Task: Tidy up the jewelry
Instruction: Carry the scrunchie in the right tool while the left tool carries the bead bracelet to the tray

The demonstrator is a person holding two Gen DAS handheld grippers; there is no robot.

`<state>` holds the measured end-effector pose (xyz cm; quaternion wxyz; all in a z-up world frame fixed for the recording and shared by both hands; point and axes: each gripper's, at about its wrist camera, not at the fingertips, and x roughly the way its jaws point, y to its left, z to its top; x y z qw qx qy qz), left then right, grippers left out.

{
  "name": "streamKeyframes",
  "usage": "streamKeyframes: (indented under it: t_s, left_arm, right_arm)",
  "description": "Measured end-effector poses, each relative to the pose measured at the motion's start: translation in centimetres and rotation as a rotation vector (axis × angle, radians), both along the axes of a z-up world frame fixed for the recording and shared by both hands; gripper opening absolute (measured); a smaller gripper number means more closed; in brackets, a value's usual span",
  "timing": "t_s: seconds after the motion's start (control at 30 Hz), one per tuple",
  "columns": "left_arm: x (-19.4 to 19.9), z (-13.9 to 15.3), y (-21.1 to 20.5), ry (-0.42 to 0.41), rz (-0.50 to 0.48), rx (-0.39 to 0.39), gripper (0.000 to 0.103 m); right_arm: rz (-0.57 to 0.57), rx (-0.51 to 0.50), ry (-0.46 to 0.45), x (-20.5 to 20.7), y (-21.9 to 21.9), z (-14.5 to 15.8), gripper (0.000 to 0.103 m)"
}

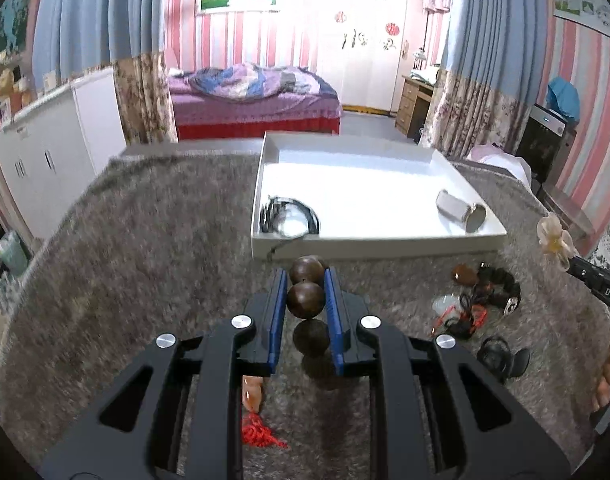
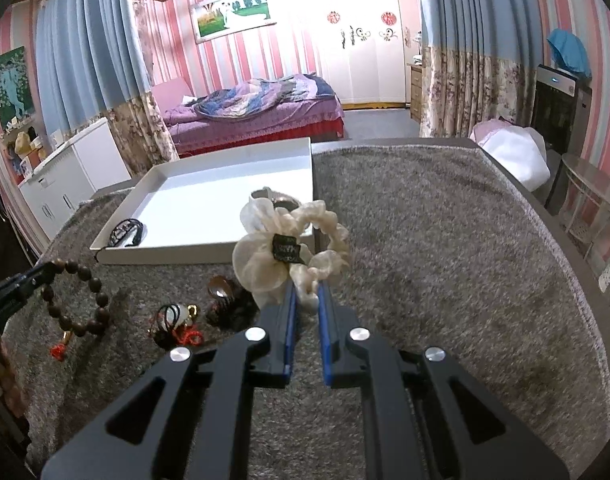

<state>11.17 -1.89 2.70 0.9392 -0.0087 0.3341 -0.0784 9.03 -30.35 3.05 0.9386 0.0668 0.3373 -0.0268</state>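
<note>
bead bracelet [image 1: 306, 298]: dark wooden beads, pinched between the blue pads of the left claw [image 1: 305, 282], hanging clear above the grey carpet-like cover on the table [image 1: 145, 248]. Red tassel and an orange charm dangle below it.
left claw: narrow, clamped on one bead. In the right wrist view the bracelet [image 2: 79, 300] hangs as a loop from the claw tip at far left.
scrunchie [image 2: 293, 248]: cream fabric with a small black tag, gripped by the right claw [image 2: 305, 290], held up in front of the tray's near right corner.
right claw: nearly closed, holding the scrunchie fabric.
loose pile [image 1: 477, 300]: on the cover between the two claws, near the tray's front edge; brown stone piece, black beads, red cord, a white pendant, tangled together. Separate black item just beside it, too blurred to identify.
tray [image 1: 265, 184]: white, shallow, at the far side of the table.
tray contents: black cord coil [image 1: 291, 216] in the near left corner, silver cylinder [image 1: 461, 210] at the near right. Well apart.
path: pile sits beside, not in front of, the tray.
</note>
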Motion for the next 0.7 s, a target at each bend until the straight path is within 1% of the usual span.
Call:
streamKeyframes:
  t_s: [0.17, 0.27, 0.43, 0.63, 0.7]
  left_arm:
    - [1.0, 2.2, -0.3, -0.037, -0.007, 0.013, 0.017]
    - [1.8, 3.2, -0.2, -0.048, -0.009, 0.007, 0.017]
    - [3.7, 4.4, -0.5, -0.070, -0.006, 0.029, 0.017]
    - [6.7, 5.5, -0.6, -0.077, 0.009, 0.028, 0.017]
    - [7.7, 5.8, -0.7, -0.075, 0.009, 0.022, 0.017]
  right_arm:
    - [0.004, -0.007, -0.007, 0.8, 0.1, 0.7, 0.010]
    - [0.013, -0.004, -0.013, 1.5, 0.2, 1.3, 0.010]
    - [0.028, -0.029, -0.021, 3.1, 0.9, 2.0, 0.010]
    - [0.056, -0.019, -0.015, 5.9, 1.4, 2.8, 0.010]
    - [0.072, -0.024, -0.011, 7.5, 1.8, 3.1, 0.010]
